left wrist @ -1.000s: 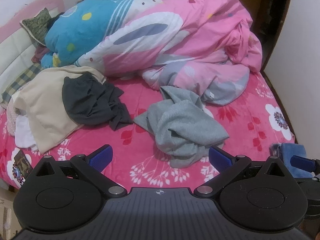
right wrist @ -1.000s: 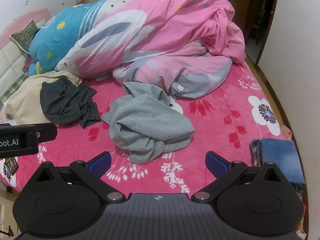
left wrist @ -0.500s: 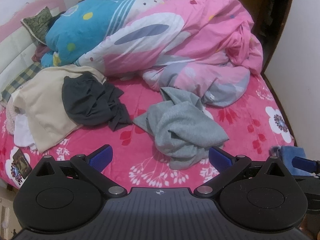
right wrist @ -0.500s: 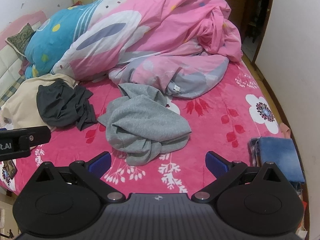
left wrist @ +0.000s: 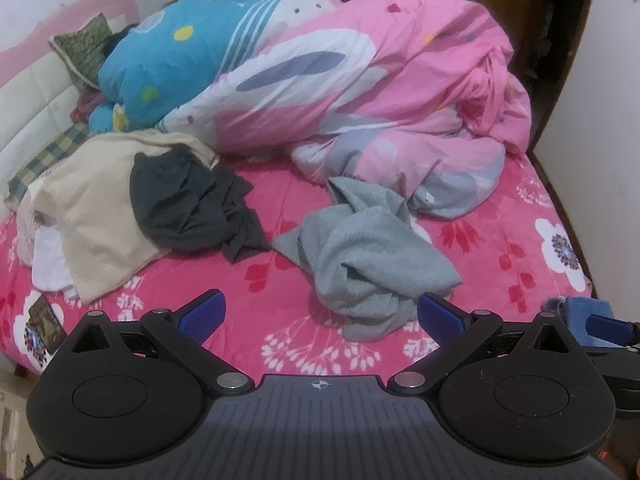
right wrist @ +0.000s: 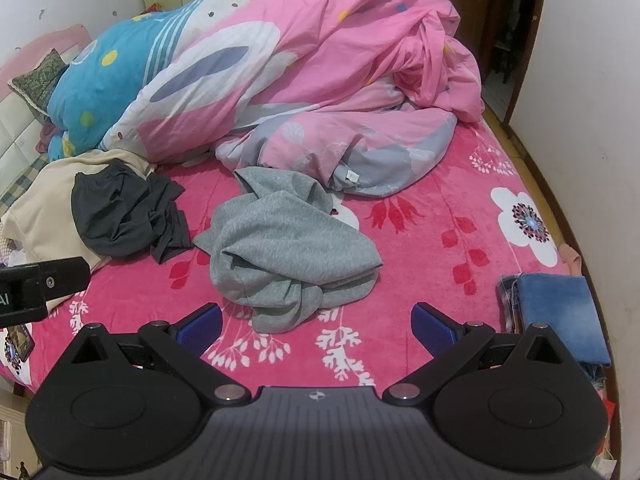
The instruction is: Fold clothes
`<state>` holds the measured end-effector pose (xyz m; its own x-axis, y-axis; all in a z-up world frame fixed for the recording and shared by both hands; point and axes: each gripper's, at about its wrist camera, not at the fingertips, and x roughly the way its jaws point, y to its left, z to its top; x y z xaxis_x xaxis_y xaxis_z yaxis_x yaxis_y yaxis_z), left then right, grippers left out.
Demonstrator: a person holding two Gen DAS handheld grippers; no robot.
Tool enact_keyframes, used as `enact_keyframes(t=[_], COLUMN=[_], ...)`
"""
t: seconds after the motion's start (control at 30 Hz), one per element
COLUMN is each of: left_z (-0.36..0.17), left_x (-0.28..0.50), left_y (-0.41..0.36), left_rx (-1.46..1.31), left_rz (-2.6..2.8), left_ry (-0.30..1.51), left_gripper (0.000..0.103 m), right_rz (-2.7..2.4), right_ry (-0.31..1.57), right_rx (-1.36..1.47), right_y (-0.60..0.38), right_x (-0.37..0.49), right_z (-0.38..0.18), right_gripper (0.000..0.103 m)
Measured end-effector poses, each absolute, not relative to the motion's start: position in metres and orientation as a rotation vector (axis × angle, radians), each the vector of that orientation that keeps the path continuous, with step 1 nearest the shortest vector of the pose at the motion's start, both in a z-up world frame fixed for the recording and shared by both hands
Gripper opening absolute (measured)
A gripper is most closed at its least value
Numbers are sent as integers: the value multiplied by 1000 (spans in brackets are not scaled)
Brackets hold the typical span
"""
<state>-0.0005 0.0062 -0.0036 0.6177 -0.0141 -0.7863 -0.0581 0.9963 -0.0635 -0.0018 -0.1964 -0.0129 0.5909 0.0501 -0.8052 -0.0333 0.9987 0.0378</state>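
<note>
A crumpled grey garment (left wrist: 360, 252) (right wrist: 288, 244) lies in the middle of the pink floral bed (left wrist: 280, 280) (right wrist: 432, 248). A dark grey garment (left wrist: 188, 204) (right wrist: 124, 216) lies to its left, partly on a beige garment (left wrist: 92, 208) (right wrist: 40, 204). My left gripper (left wrist: 320, 318) is open and empty, hovering above the near bed edge just in front of the grey garment. My right gripper (right wrist: 316, 324) is open and empty, also just in front of the grey garment. The left gripper's body shows at the left edge of the right wrist view (right wrist: 36, 284).
A big pink and blue duvet (left wrist: 340, 92) (right wrist: 300, 72) is heaped across the back of the bed. Folded blue denim (right wrist: 560, 312) (left wrist: 580, 308) lies at the bed's right front corner. Pillows (left wrist: 84, 48) and a padded headboard are at the left. A white wall and dark doorway are at the right.
Both grippers have moved slightly forward toward the bed; the grey garment sits a little closer in both views. The clothes have not moved. Both stay open.
</note>
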Motion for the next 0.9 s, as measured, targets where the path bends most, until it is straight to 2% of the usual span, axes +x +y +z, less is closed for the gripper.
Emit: enact_keyframes(t=[0.9], left_z=[-2], left_x=[-1], left_y=[13], left_rx=[-129], left_rz=[23], left_ry=[892], left_gripper=[103], right_rz=[52], right_ry=[925], right_rx=[8], right_y=[-193], right_x=[-4], right_z=[-13], right_gripper=[103])
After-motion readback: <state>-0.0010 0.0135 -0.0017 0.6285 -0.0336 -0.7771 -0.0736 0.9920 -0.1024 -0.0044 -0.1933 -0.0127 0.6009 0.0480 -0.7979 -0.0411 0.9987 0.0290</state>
